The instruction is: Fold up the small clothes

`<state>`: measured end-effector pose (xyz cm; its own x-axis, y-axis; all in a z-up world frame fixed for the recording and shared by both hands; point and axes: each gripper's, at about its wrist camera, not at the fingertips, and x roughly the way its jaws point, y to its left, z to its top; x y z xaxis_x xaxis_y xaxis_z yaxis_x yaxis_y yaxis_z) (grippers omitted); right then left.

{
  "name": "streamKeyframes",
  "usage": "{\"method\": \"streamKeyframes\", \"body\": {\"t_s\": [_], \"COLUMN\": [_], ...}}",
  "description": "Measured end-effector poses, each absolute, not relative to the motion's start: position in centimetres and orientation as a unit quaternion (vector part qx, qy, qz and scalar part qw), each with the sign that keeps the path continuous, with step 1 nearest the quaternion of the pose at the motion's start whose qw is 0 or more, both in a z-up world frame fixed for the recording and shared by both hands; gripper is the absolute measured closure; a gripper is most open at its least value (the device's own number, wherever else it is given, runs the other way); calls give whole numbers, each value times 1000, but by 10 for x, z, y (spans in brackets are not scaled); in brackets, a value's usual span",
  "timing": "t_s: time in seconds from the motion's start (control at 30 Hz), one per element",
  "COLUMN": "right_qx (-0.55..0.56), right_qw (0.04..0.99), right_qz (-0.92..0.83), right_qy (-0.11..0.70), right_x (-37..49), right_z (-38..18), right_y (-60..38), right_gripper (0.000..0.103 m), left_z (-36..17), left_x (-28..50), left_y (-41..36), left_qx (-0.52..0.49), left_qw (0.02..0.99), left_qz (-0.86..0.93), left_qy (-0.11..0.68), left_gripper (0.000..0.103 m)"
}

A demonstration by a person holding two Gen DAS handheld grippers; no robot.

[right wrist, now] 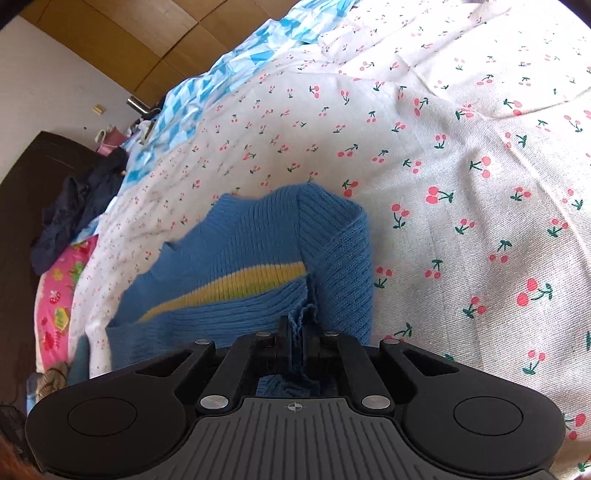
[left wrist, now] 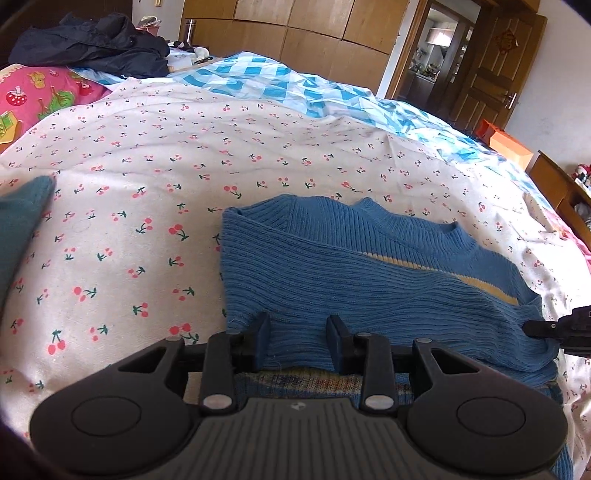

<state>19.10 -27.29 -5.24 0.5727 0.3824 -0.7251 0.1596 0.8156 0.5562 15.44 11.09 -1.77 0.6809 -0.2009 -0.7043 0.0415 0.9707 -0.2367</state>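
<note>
Where the big bed fills both views, we see a white sheet with little pink cherries [left wrist: 155, 155] spread over it, and a blue and white checked cloth [left wrist: 258, 79] lies past it near the wooden cupboards [left wrist: 295, 29]. On the cherry sheet lies a small blue ribbed knit sweater with a yellow stripe [left wrist: 314, 266], partly folded, with its round neck pointing away from us. A dark heap of clothes [left wrist: 92, 44] sits far off on a pink cartoon pillow [left wrist: 33, 96]. A green cloth [left wrist: 18, 229] pokes in at the left edge.

Our black left gripper [left wrist: 301, 341] sits at the near edge of the sweater with its two fingers spread apart, and blue knit shows between them. Our black right gripper [right wrist: 295, 343] has its fingers pressed close together, pinching a bunched bit of the sweater's edge. In the left view its tip peeks in just beside the sweater's right corner.
</note>
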Motion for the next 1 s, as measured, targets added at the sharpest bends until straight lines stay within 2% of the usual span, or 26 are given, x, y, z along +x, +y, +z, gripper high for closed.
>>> {"method": "streamKeyframes", "body": {"t_s": [0.07, 0.2, 0.43, 0.6, 0.67, 0.87, 1.0], "right_qx": [272, 206, 141, 108, 88, 86, 85], "right_qw": [848, 881, 913, 898, 893, 902, 902], "right_qz": [66, 51, 68, 82, 67, 79, 90], "right_qy": [451, 423, 378, 418, 437, 416, 415], "right_x": [186, 173, 156, 171, 178, 166, 159], "right_z": [-46, -23, 2, -20, -35, -23, -18], "right_y": [-270, -262, -241, -225, -227, -224, -221], "right_gripper": [96, 87, 85, 82, 86, 82, 82], "left_z": [-15, -4, -1, -21, -23, -15, -13], "left_x": [151, 143, 161, 171, 167, 160, 155], "left_y": [113, 119, 117, 115, 118, 123, 132], "left_qx": [-100, -100, -126, -99, -83, -55, -79], "left_qw": [912, 917, 921, 910, 911, 912, 909], "left_qz": [-62, -53, -64, -59, -59, -40, -37], "left_qy": [394, 382, 364, 398, 399, 405, 407], "left_gripper": [65, 65, 65, 65, 65, 65, 65]}}
